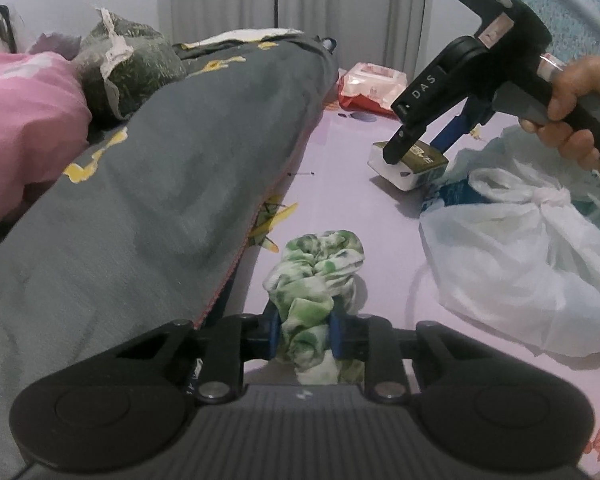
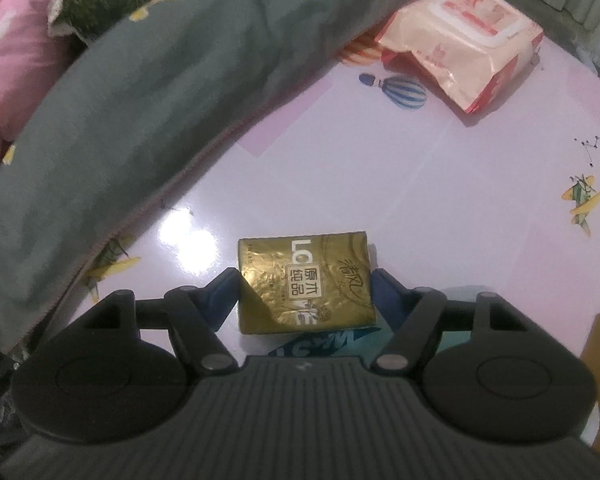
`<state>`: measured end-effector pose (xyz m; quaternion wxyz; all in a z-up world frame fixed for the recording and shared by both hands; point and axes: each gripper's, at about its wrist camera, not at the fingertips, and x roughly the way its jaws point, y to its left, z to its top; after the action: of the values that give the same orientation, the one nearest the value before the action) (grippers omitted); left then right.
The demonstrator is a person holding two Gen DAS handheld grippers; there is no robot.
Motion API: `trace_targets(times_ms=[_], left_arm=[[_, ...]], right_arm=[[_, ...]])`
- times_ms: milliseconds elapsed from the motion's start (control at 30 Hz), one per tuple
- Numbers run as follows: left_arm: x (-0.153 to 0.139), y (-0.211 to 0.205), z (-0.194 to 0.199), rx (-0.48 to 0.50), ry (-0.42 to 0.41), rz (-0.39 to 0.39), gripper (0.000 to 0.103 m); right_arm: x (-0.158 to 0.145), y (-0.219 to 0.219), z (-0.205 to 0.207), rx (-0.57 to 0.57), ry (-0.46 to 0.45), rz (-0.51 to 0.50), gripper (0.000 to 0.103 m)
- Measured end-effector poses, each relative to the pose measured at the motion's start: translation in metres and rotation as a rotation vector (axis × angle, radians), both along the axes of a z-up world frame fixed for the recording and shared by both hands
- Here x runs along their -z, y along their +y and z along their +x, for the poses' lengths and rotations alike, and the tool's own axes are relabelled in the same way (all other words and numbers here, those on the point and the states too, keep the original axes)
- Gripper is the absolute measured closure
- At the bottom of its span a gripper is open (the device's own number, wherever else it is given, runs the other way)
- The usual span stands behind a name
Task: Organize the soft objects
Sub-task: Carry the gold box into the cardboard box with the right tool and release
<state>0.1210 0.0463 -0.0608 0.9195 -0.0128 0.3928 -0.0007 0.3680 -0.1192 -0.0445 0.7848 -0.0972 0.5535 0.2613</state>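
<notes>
left gripper (image 1: 305, 334) pinches the green-white cloth (image 1: 318, 276) at six o'clock on the mat (image 1: 340, 200); right gripper (image 2: 305, 292) brackets the gold tissue pack (image 2: 304, 280), fingers touching its sides.

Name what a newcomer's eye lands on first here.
The green-and-white cloth pinched in the left gripper low on the lilac mat. Then the gold tissue pack between the right gripper jaws, beside the long grey quilt.

My left gripper (image 1: 305, 334) is clamped tight, my right gripper (image 2: 305, 292) angled steeply downward, my hand (image 1: 572, 108) gripping its handle.
</notes>
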Motion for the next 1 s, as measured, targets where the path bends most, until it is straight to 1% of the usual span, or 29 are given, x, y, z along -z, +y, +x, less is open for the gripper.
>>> trace_targets(times_ms=[100, 233, 333, 400, 467, 533, 633, 700, 767, 833, 900, 1000], left_arm=[[-0.009, 0.002, -0.004, -0.01, -0.023, -0.015, 0.08], [-0.025, 0.006, -0.006, -0.007, -0.059, -0.037, 0.08], [-0.038, 0.008, -0.002, 0.008, -0.086, -0.056, 0.08], [-0.049, 0.008, -0.002, 0.024, -0.117, -0.075, 0.08], [-0.059, 0.007, 0.0, 0.043, -0.145, -0.102, 0.08], [-0.067, 0.002, 0.003, 0.068, -0.163, -0.139, 0.08], [-0.076, -0.012, 0.009, 0.123, -0.174, -0.192, 0.08], [-0.08, -0.024, 0.013, 0.16, -0.178, -0.208, 0.08], [-0.083, -0.04, 0.017, 0.2, -0.18, -0.215, 0.08], [-0.085, -0.055, 0.018, 0.233, -0.181, -0.214, 0.08], [-0.086, -0.07, 0.02, 0.266, -0.179, -0.211, 0.079], [-0.089, -0.091, 0.018, 0.31, -0.178, -0.196, 0.079]], right_arm=[[-0.012, -0.007, -0.004, 0.014, -0.021, 0.051, 0.032], [-0.046, -0.031, -0.015, 0.054, -0.053, 0.173, 0.032], [-0.081, -0.068, -0.032, 0.097, -0.078, 0.294, 0.032], [-0.106, -0.101, -0.053, 0.135, -0.096, 0.367, 0.032], [-0.128, -0.14, -0.077, 0.177, -0.131, 0.407, 0.032], [-0.143, -0.178, -0.104, 0.223, -0.169, 0.424, 0.032], [-0.153, -0.243, -0.152, 0.321, -0.209, 0.408, 0.032], [-0.146, -0.28, -0.18, 0.386, -0.214, 0.366, 0.031], [-0.133, -0.312, -0.206, 0.453, -0.198, 0.305, 0.031], [-0.114, -0.338, -0.224, 0.51, -0.16, 0.239, 0.031], [-0.096, -0.353, -0.237, 0.541, -0.135, 0.157, 0.031], [-0.068, -0.366, -0.252, 0.547, -0.091, 0.048, 0.031]])
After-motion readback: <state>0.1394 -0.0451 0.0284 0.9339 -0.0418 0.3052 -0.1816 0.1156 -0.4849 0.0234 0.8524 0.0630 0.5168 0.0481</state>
